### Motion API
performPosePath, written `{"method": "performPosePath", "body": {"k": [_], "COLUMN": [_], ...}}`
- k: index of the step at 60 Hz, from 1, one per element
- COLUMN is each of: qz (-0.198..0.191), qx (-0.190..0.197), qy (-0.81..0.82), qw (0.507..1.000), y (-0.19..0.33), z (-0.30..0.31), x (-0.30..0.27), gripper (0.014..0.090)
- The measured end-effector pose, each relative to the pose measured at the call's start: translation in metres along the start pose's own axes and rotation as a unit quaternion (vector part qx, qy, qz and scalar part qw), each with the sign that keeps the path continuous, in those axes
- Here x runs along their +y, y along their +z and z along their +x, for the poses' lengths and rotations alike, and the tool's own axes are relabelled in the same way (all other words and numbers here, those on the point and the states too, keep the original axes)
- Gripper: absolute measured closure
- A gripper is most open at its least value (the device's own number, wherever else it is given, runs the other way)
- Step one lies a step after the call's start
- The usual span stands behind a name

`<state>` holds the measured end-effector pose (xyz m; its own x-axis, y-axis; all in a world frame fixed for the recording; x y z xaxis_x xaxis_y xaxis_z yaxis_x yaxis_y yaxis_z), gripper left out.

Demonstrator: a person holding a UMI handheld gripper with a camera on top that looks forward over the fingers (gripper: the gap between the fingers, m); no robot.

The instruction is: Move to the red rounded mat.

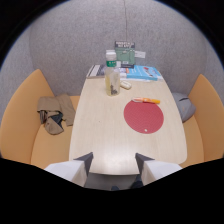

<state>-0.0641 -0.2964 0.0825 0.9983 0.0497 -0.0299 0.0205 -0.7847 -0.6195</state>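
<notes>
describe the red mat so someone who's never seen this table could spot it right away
On the pale wooden table between the orange bench seats, look ahead of the open gripper and off to its right. The red mat lies flat there, just nearer than an orange-handled tool. It is the table's only round, flat, red thing.

The red rounded mat (144, 116) is a flat, circular disc lying face-up on the pale wooden table (100, 135). It sits on the table's right half, roughly midway along its length, close to the right edge. Its surface is a uniform dull red with a tiny light spot near the rim nearest the camera. Nothing rests on it.
</notes>
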Motion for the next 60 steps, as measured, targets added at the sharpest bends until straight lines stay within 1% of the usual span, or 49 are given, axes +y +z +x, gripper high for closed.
{"method": "performPosePath", "body": {"k": [15, 20, 36, 45, 60], "qz": [-0.006, -0.01, -0.011, -0.01, -0.009], "qx": [0.002, 0.009, 0.04, 0.051, 0.047], "qy": [0.0, 0.003, 0.01, 0.012, 0.003], "qw": [1.0, 1.0, 0.999, 0.999, 0.999], "y": [-0.002, -0.002, 0.008, 0.023, 0.069], "z": [0.014, 0.022, 0.089, 0.119, 0.141], "x": [0.005, 0.007, 0.008, -0.002, -0.026], "gripper": [0.0179, 0.0181, 0.0183, 0.0183, 0.0183]}}
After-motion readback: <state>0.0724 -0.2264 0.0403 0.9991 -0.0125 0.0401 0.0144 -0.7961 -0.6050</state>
